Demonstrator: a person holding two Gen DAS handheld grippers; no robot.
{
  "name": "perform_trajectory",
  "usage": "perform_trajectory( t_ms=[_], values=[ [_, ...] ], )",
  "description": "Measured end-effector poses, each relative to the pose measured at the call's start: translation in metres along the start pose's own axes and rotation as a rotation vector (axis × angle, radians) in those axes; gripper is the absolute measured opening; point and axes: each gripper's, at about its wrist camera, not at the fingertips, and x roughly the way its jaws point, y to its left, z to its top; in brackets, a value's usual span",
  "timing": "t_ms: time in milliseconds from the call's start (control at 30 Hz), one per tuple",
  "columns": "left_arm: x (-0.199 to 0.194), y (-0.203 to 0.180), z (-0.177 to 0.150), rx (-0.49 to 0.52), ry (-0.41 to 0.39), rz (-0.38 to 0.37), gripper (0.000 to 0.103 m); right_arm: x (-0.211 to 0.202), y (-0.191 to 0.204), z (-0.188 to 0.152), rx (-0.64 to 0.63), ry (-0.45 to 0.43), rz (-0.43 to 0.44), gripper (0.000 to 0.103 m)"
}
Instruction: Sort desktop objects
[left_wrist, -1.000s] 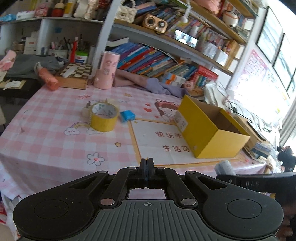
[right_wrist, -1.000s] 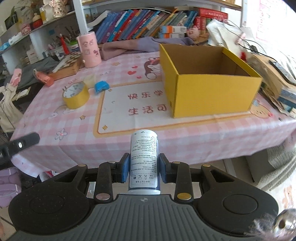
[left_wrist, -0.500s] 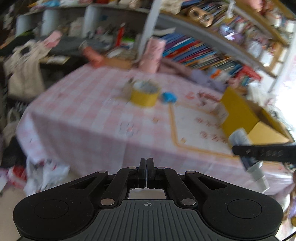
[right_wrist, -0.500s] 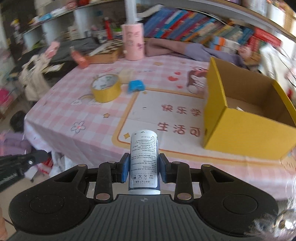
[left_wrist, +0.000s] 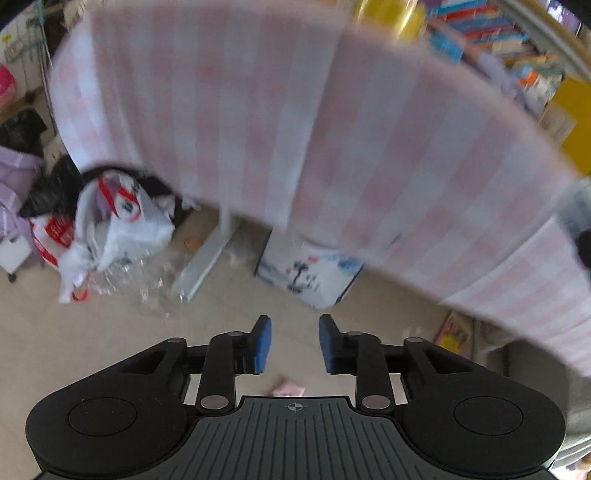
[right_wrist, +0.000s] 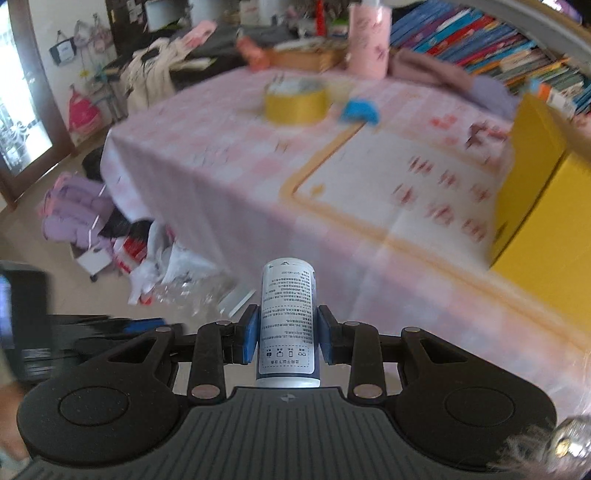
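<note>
- Gripping a small white canister with printed text, the right gripper had its blue pads pressed tight on both sides, canister standing upright between them, held off the near edge of the table.
- Left gripper was empty, blue pads spread well apart, pointing down at the beige floor in front of the table.
- Below the table's hanging pink checked cloth, a pile of white plastic bags sat on the floor, pretty blurry though.
- Up on the table, a cream mat with an orange border lay near the front edge.
- Yellow cardboard box stood on the table just right of that mat.
- Further back on the table, a yellow tape roll sat left of the mat's far corner, with a blue thing just beside it (too blurred to say what).
- A pink cup stood at the table's far edge, books on shelves behind.
</note>
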Motion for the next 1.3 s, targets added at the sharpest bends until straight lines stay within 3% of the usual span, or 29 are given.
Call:
perform_trajectory(
  t_ms=[300, 367, 433, 500, 600, 700, 967, 1033, 1133, 1167, 1200, 1267, 1300],
  values=[
    [0.18, 0.035, -0.088, 0.168, 0.139, -0.051, 0.032, 0.1, 0.017, -0.08, -0.001, 0.07, -0.053, 0.03],
    [0.217, 0.041, -0.11, 0.202, 0.148, -0.057, 0.038, 0.123, 0.018, -0.095, -0.017, 0.094, -0.068, 0.03],
    [0.256, 0.046, -0.137, 0.221, 0.146, -0.048, 0.048, 0.147, 0.016, -0.109, -0.024, 0.108, -0.067, 0.03],
    [0.292, 0.053, -0.158, 0.219, 0.162, -0.033, 0.051, 0.167, 0.016, -0.123, -0.056, 0.112, -0.066, 0.03],
    [0.344, 0.058, -0.188, 0.204, 0.208, -0.021, 0.051, 0.196, 0.014, -0.137, -0.095, 0.116, -0.071, 0.03],
    [0.392, 0.053, -0.215, 0.251, 0.243, -0.006, 0.051, 0.222, 0.013, -0.152, -0.12, 0.121, -0.068, 0.03],
    [0.468, 0.016, -0.262, 0.486, 0.237, -0.002, 0.054, 0.263, 0.018, -0.181, -0.18, 0.162, -0.044, 0.03],
    [0.484, 0.013, -0.265, 0.536, 0.235, 0.014, 0.064, 0.265, 0.02, -0.183, -0.183, 0.168, -0.038, 0.03],
    [0.506, 0.011, -0.275, 0.585, 0.282, 0.051, 0.07, 0.267, 0.023, -0.187, -0.19, 0.17, -0.032, 0.03],
    [0.505, 0.013, -0.277, 0.568, 0.26, 0.032, 0.07, 0.266, 0.023, -0.188, -0.191, 0.169, -0.03, 0.03],
    [0.507, 0.015, -0.277, 0.552, 0.268, 0.017, 0.068, 0.267, 0.024, -0.189, -0.192, 0.169, -0.029, 0.03],
    [0.506, 0.017, -0.276, 0.524, 0.278, -0.018, 0.051, 0.264, 0.026, -0.189, -0.195, 0.165, -0.028, 0.03],
    [0.504, 0.015, -0.277, 0.54, 0.284, -0.033, 0.026, 0.262, 0.026, -0.189, -0.196, 0.159, -0.029, 0.03]
  ],
)
